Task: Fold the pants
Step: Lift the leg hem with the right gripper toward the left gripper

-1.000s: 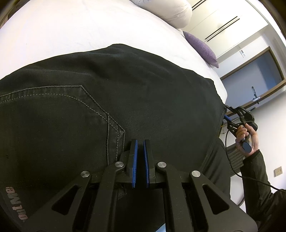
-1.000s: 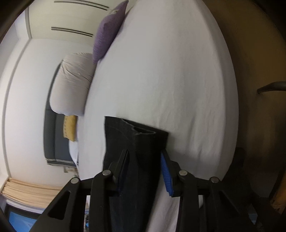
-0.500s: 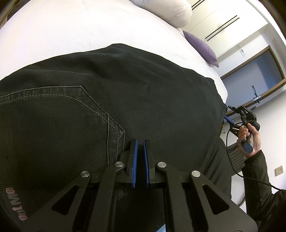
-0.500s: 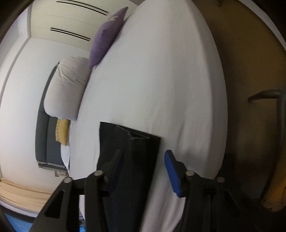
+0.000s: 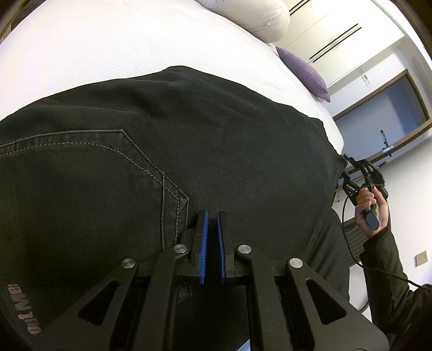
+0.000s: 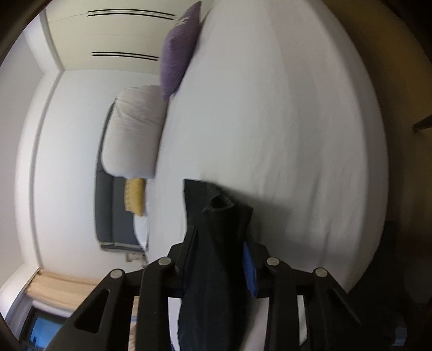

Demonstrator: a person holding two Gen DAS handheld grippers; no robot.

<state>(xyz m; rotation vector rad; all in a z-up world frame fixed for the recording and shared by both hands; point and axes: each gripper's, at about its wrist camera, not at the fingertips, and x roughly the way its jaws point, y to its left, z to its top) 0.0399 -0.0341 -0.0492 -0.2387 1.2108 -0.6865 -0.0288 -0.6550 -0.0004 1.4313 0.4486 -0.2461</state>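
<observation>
Black jeans lie flat on a white bed, back pocket stitching at the left. My left gripper rests on the seat of the jeans, its blue pads nearly together, with no cloth seen between them. My right gripper holds the hem end of the jeans' legs; the dark cloth is bunched between its fingers and lifted off the sheet. It also shows in the left wrist view, in a hand at the far end of the jeans.
A white pillow and a purple cushion lie at the head of the bed. The right wrist view shows the pillow, the purple cushion, a yellow cushion and the bed's dark edge on the right.
My right gripper has closed onto the leg hems and raised them off the sheet; they lay flat between open fingers before. My left gripper has not moved.
</observation>
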